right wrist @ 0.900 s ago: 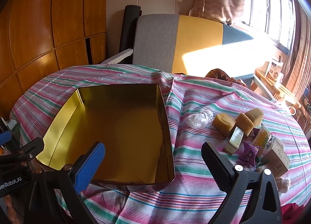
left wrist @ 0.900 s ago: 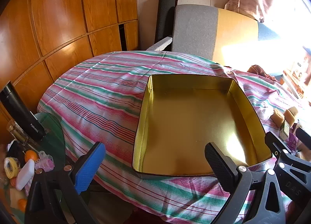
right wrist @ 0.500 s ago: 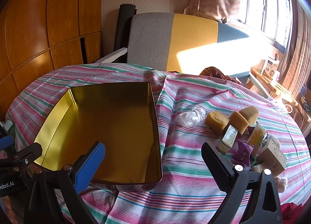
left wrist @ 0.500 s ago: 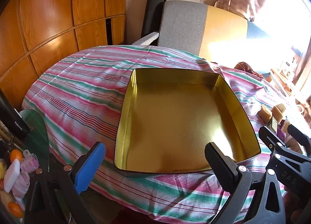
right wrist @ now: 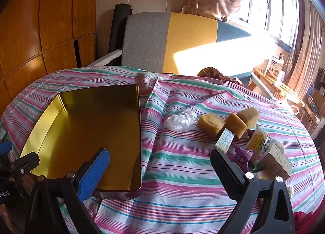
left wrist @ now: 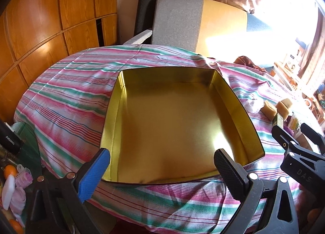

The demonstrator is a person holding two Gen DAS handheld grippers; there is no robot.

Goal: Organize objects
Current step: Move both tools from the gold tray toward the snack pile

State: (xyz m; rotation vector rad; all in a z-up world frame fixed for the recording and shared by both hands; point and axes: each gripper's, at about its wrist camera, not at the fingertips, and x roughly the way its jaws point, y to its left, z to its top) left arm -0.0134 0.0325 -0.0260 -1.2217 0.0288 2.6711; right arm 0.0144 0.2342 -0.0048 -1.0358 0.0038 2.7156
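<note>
An empty gold tin box point(left wrist: 172, 128) lies open on the striped tablecloth point(left wrist: 67, 100). My left gripper point(left wrist: 160, 156) hovers open over the tin's near rim, with nothing between its fingers. In the right wrist view the tin point(right wrist: 91, 132) is on the left. To its right lie a crumpled plastic wrap point(right wrist: 180, 121), three yellow cake pieces point(right wrist: 209, 125), a labelled packet point(right wrist: 224, 140), a purple packet point(right wrist: 241, 156) and a small carton point(right wrist: 278, 159). My right gripper point(right wrist: 159, 154) stands open above the cloth between the tin and the snacks, holding nothing.
A grey, yellow and blue sofa point(right wrist: 152, 39) stands behind the round table. Wooden wall panels point(left wrist: 40, 21) fill the left. A low side table at the left holds a black bottle point(left wrist: 10, 142) and oranges point(left wrist: 10, 170). The cloth's near edge drops off just below the grippers.
Both grippers have shifted to the right, so the tin has slid leftward in both views. The snacks now sit closer to the right gripper's black finger. Both stay open.
</note>
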